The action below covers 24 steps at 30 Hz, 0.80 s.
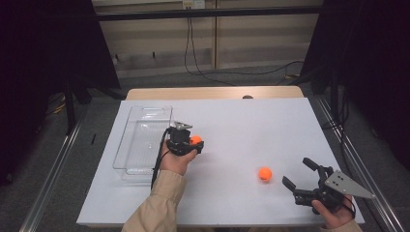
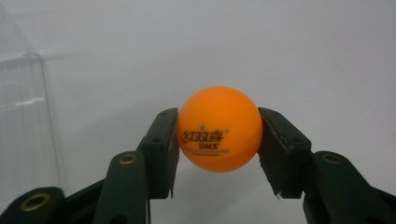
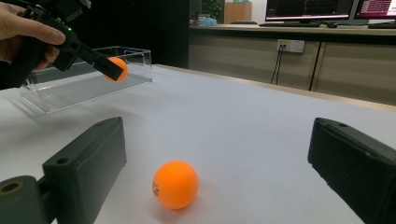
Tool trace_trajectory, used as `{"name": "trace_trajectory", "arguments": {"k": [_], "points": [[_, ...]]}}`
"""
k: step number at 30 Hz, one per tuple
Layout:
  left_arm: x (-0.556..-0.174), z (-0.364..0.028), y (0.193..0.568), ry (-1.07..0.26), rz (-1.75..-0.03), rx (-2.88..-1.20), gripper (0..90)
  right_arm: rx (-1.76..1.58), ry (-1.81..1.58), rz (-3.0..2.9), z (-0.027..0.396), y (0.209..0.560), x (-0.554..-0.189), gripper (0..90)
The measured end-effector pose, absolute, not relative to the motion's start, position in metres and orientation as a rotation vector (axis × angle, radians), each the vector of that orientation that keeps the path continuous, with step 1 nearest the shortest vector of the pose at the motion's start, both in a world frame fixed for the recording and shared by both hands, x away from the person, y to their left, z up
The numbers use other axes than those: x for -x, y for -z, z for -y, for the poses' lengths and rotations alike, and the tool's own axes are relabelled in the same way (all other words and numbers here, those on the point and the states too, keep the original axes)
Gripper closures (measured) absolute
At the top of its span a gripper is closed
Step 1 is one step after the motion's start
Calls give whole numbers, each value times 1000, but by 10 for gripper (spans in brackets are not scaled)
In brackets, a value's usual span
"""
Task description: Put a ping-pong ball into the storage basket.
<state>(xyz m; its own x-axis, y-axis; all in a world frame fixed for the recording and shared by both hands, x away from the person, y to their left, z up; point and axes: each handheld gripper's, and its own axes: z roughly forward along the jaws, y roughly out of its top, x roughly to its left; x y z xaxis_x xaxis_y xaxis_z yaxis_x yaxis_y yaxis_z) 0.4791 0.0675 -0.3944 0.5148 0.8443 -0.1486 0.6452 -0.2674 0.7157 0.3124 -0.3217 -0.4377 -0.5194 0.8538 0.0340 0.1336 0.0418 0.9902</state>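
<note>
White matte sheet (image 1: 232,125) covers the table; a strip of pale wood (image 1: 212,93) shows at the far edge. Clear rectangular plastic bin (image 1: 140,140) sits on the sheet's left part. Dim room: dark curtains on both sides, beige wall panels with a trailing black cable (image 1: 193,58) behind, grey floor, metal rails along the table sides. Monitors on a far counter (image 3: 308,11) in the right gripper view.

Left gripper (image 1: 192,143) clamps an orange table-tennis ball with red print (image 2: 219,129) between its pads, raised just beside the bin. Right gripper (image 1: 299,174) jaws stand wide apart, a second plain orange ball (image 1: 264,174) lying on the sheet just ahead of them.
</note>
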Motion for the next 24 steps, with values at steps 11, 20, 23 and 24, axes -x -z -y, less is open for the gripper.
{"name": "trace_trajectory", "arguments": {"k": [11, 20, 23, 24], "points": [[-481, -75, 386, -344, -1223, -1995, 510, -999, -1529, -1723, 321, 438, -312, 42], [-481, -77, 383, -331, -1216, -1996, 510, -1004, -1529, -1725, 321, 438, -312, 42], [-481, -77, 382, -330, -1223, -1989, 510, -1005, -1532, -1720, 321, 438, -312, 42], [-481, -79, 381, -327, -1208, -2005, 510, -1003, -1530, -1723, 321, 438, -312, 42]]}}
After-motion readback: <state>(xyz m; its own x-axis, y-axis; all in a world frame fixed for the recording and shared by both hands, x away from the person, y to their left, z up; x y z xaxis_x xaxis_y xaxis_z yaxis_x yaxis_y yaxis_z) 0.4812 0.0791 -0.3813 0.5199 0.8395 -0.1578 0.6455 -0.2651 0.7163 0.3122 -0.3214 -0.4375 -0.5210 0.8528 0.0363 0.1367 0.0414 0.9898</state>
